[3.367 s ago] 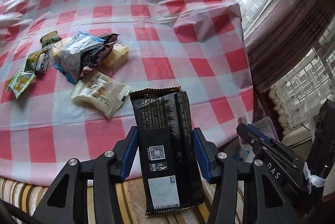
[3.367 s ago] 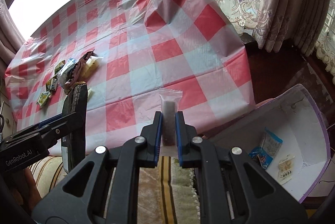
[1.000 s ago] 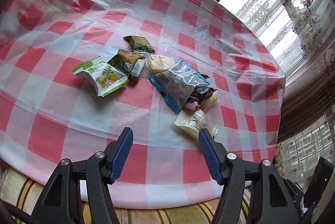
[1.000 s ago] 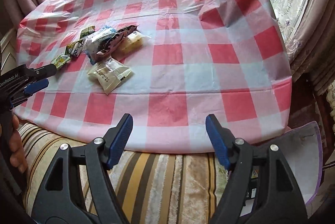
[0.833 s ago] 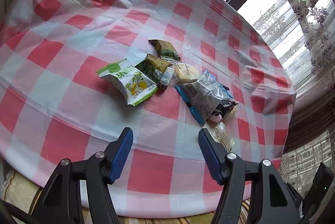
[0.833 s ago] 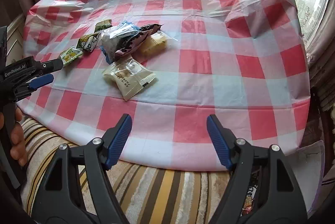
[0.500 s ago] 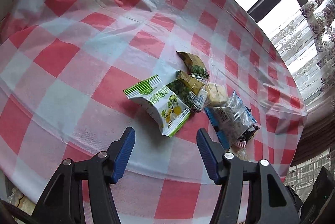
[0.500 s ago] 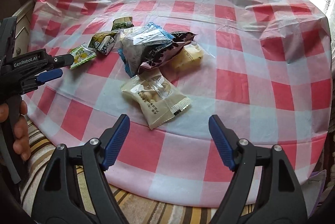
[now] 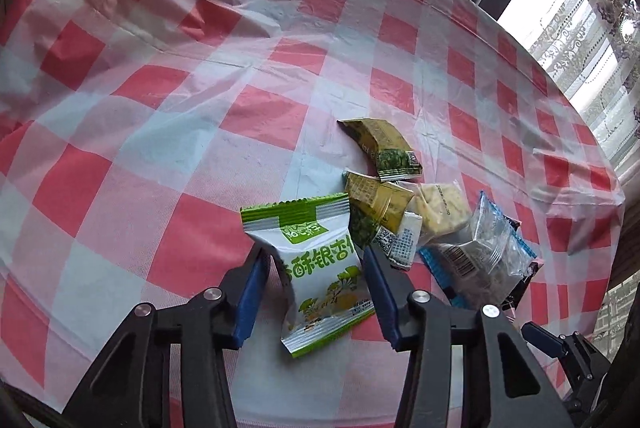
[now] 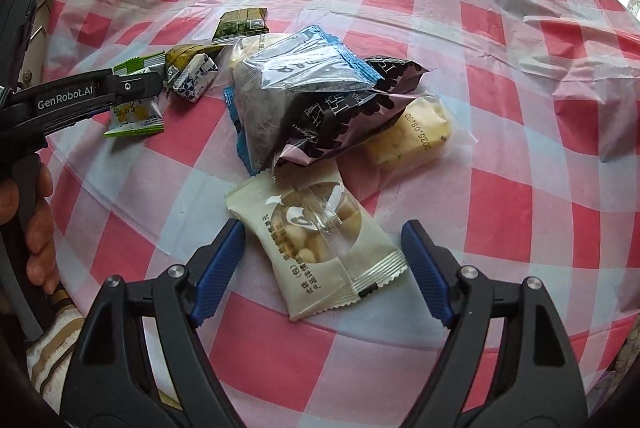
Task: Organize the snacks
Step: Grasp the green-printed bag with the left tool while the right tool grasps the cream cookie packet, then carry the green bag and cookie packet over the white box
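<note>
Several snack packets lie in a heap on the red-and-white checked tablecloth point(image 9: 160, 108). My left gripper point(image 9: 313, 252) points steeply down over a green-and-white packet point(image 9: 320, 268). Its jaws are closing, one on each side of the packet, with the pads close to its edges and no clear squeeze. The right wrist view shows that left gripper point(image 10: 132, 88) above the same packet point(image 10: 136, 120). My right gripper point(image 10: 323, 228) is open and still widening. A cream packet point(image 10: 320, 240) lies flat on the cloth between its fingers, untouched.
Behind the cream packet are a clear blue-edged bag point(image 10: 296, 76), a black-and-pink packet point(image 10: 352, 108) and a yellow pastry point(image 10: 412, 136). Two olive packets point(image 9: 380, 144) lie beyond the green one. A person's hand point(image 10: 36, 228) and striped upholstery point(image 10: 52, 340) are at the table's near edge.
The black bar and the small packet held earlier are gone from the jaws. Both grippers came down close to the table. The left jaws narrowed around the green packet; the right now straddles the cream one.
</note>
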`<state>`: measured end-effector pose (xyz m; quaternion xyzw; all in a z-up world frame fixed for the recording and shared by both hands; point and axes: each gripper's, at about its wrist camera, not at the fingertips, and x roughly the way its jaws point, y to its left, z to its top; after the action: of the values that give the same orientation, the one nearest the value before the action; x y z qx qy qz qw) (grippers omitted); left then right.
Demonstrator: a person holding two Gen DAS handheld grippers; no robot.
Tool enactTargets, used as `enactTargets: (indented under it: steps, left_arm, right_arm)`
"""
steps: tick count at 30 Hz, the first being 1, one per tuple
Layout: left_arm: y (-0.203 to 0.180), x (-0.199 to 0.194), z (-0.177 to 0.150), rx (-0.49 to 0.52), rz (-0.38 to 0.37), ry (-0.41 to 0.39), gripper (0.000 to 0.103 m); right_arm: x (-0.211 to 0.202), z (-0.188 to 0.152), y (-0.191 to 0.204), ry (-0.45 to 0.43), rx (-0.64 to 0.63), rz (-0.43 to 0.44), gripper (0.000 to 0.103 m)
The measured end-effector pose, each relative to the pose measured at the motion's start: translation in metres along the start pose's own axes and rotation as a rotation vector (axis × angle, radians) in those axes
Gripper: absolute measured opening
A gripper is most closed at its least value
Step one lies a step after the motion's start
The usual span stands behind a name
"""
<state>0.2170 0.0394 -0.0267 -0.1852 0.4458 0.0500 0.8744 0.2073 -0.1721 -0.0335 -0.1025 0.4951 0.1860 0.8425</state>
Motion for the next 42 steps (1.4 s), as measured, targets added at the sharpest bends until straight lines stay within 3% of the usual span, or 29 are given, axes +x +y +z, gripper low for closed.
enactTargets:
  steps: [3,7,13,19,32,42]
  left_arm:
    - [-0.006,0.002,0.0,0.056,0.05,-0.018,0.042]
    - [-0.003,0.0,-0.001,0.06,0.05,-0.028,0.038]
    - [0.005,-0.008,-0.007,0.026,0.039,-0.027,0.036]
    - [0.011,-0.019,-0.015,-0.016,0.021,-0.009,0.035]
    - [-0.004,-0.059,-0.037,0.005,-0.019,-0.029,0.035]
    - [-0.04,-0.085,-0.06,0.076,-0.085,-0.025,0.035]
  right_arm:
    - [0.002,0.002,0.003,-0.01,-0.015,-0.004,0.085]
    - [0.003,0.003,0.002,-0.021,-0.009,-0.005,0.083]
    - [-0.003,0.001,-0.001,-0.042,0.009,-0.015,0.058]
    - [-0.012,-0.007,0.003,-0.037,0.011,0.002,0.05]
    - [-0.052,-0.033,0.009,-0.071,0.04,0.01,0.05]
    - [-0.085,-0.057,-0.011,-0.106,0.121,-0.016,0.05]
